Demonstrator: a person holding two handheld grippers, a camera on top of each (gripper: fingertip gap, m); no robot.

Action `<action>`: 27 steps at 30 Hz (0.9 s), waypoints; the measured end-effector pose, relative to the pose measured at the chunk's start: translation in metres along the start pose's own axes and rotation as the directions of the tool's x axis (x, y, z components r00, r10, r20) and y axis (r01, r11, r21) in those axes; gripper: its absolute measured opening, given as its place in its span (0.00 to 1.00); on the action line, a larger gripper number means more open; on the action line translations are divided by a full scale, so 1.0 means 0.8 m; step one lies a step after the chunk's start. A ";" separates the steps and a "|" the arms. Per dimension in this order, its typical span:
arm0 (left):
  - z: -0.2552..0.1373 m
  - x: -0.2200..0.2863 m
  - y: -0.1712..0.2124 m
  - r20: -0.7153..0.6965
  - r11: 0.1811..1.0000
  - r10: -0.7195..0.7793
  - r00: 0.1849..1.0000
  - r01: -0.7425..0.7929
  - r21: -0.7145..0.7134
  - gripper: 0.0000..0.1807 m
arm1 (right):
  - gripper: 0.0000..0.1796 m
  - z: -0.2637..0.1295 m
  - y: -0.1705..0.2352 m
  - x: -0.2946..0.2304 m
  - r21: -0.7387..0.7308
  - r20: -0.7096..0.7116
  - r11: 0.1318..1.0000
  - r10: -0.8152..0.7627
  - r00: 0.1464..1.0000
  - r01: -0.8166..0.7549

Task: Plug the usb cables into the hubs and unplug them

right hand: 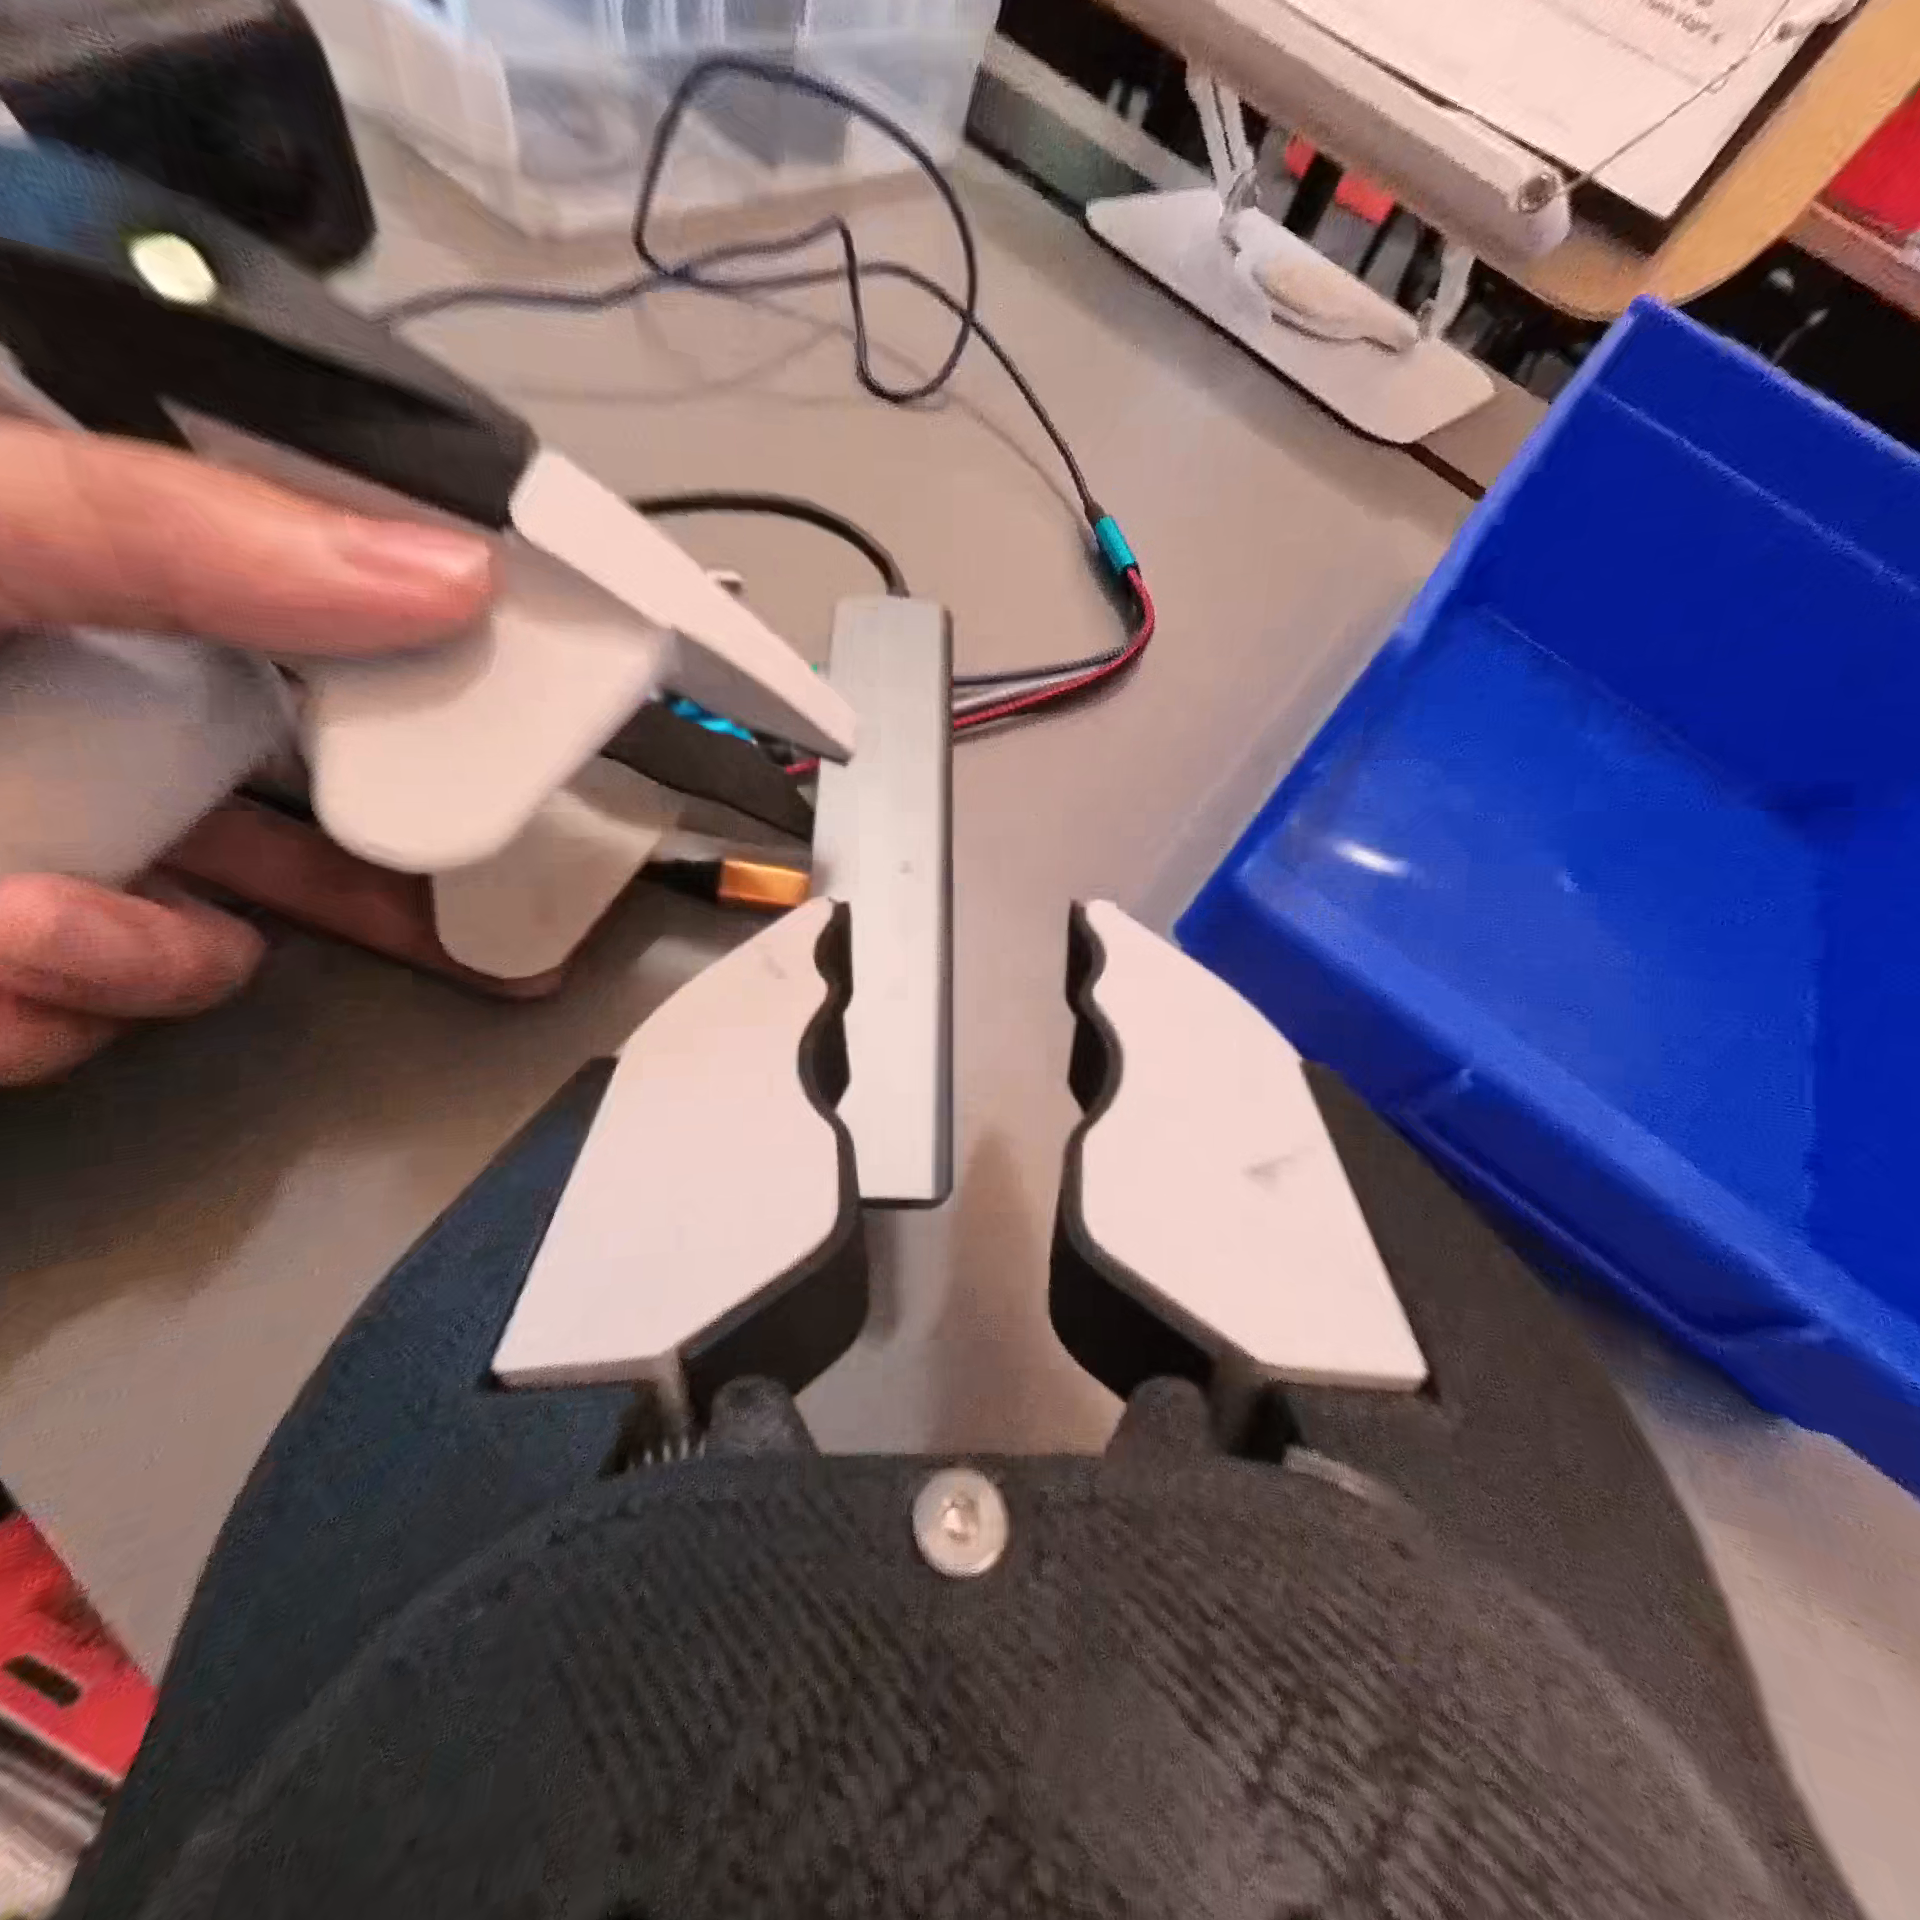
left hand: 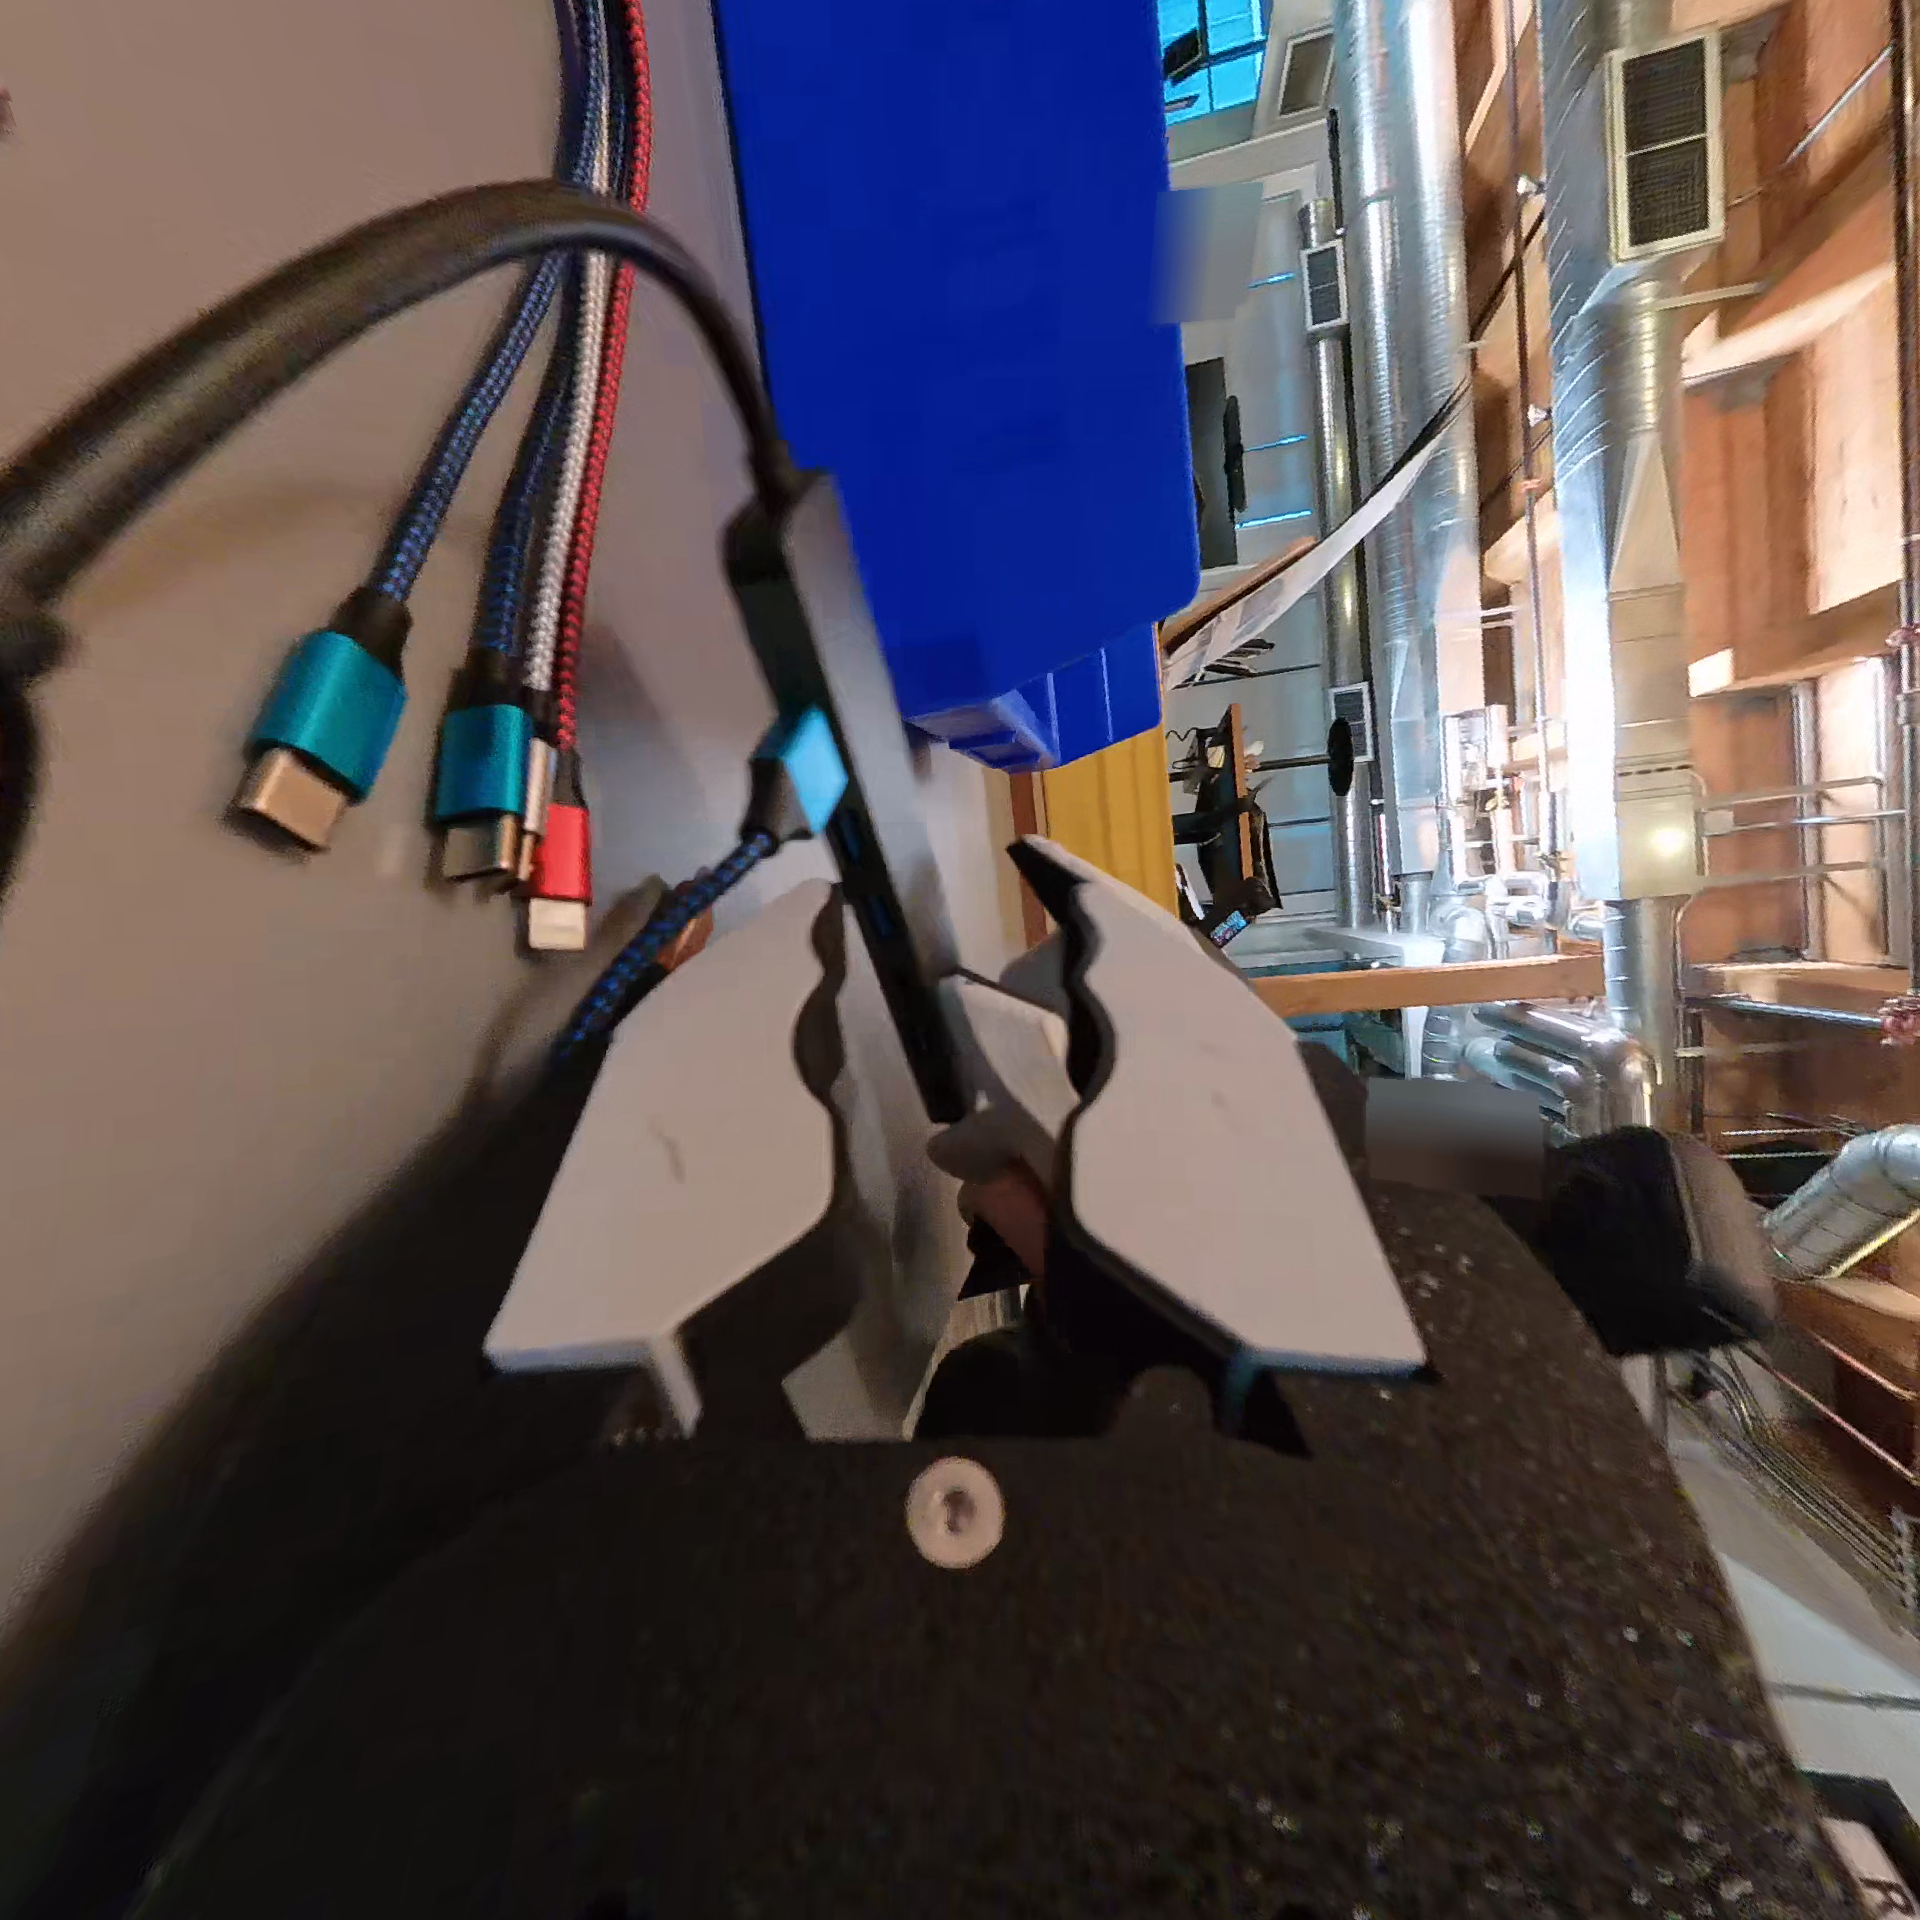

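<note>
A slim grey USB hub (right hand: 894, 935) lies on the grey table (right hand: 1195, 644). My right gripper (right hand: 961, 909) is open around the hub's near end: its left finger touches the hub's edge and the right finger stands clear. My left gripper (left hand: 925, 878) is open too, with the hub (left hand: 831, 623) seen edge-on between its fingers and a gap on the right side. A teal plug (left hand: 805, 758) on a blue braided cable sits in the hub's side. An orange plug (right hand: 764, 883) lies against the hub's left edge. One left-gripper finger (right hand: 707, 644) rests over the hub.
Loose cable ends lie on the table: two teal plugs (left hand: 322, 717) (left hand: 478, 764) and a red one (left hand: 561, 852). A blue bin (right hand: 1610, 883) stands close on the right. A person's hand (right hand: 208, 561) holds the left gripper. A white stand (right hand: 1299, 301) is at the back. The grippers are tip to tip, or close to it.
</note>
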State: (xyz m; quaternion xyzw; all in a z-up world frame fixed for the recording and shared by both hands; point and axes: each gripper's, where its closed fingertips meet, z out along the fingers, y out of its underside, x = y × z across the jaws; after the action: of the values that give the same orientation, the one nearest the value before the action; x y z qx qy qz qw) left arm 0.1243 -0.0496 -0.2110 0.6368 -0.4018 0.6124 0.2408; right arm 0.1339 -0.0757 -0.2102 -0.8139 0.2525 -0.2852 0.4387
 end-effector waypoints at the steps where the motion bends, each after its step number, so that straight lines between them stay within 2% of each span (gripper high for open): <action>1: 0.000 -0.002 -0.002 0.002 1.000 0.006 1.000 -0.006 0.008 0.15 | 0.22 -0.001 -0.004 -0.004 0.035 0.049 0.997 0.062 0.997 -0.063; 3: 0.000 -0.009 -0.007 0.026 0.999 0.030 0.999 -0.030 0.025 0.07 | 0.28 0.000 -0.002 -0.012 0.029 0.148 0.986 0.161 0.976 -0.167; 6: 0.000 -0.006 -0.010 -0.014 0.998 0.053 0.998 -0.053 0.037 0.06 | 0.37 0.002 0.010 -0.014 -0.018 0.176 0.986 0.164 0.971 -0.163; 11: -0.003 -0.002 -0.011 -0.003 0.987 0.152 0.988 -0.152 0.061 0.05 | 0.32 0.005 -0.002 -0.022 0.040 0.134 0.996 0.079 0.988 -0.085; 14: -0.010 0.010 -0.019 -0.030 0.986 0.136 0.990 -0.132 0.106 0.05 | 0.33 0.008 -0.006 -0.020 0.058 0.076 0.998 0.007 0.997 -0.011; 17: -0.020 0.026 -0.027 -0.047 0.987 0.103 0.994 -0.096 0.129 0.05 | 0.35 0.004 -0.025 -0.014 0.175 -0.002 0.984 -0.047 0.999 0.046; 20: -0.026 0.055 -0.026 -0.137 0.996 0.033 0.990 -0.021 0.085 0.05 | 0.37 -0.007 -0.050 -0.019 0.331 -0.035 0.938 -0.097 0.995 0.103; 22: -0.029 0.065 -0.023 -0.130 0.997 0.059 0.990 -0.051 0.066 0.05 | 0.37 -0.011 -0.057 -0.020 0.379 -0.061 0.916 -0.115 0.991 0.130; 23: -0.030 0.071 -0.019 -0.140 0.998 0.059 0.988 -0.053 0.046 0.05 | 0.41 -0.011 -0.060 -0.020 0.399 -0.067 0.907 -0.118 0.991 0.135; 27: -0.031 0.077 -0.010 -0.108 0.993 0.118 0.987 -0.116 0.030 0.05 | 0.42 -0.020 -0.075 -0.014 0.500 -0.053 0.863 -0.059 0.997 0.077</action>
State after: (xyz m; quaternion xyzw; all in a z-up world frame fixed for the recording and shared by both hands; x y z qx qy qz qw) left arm 0.1115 -0.0385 -0.1463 0.5803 -0.4174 0.6642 0.2187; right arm 0.1245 -0.0480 -0.1545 -0.6751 0.1488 -0.3709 0.6202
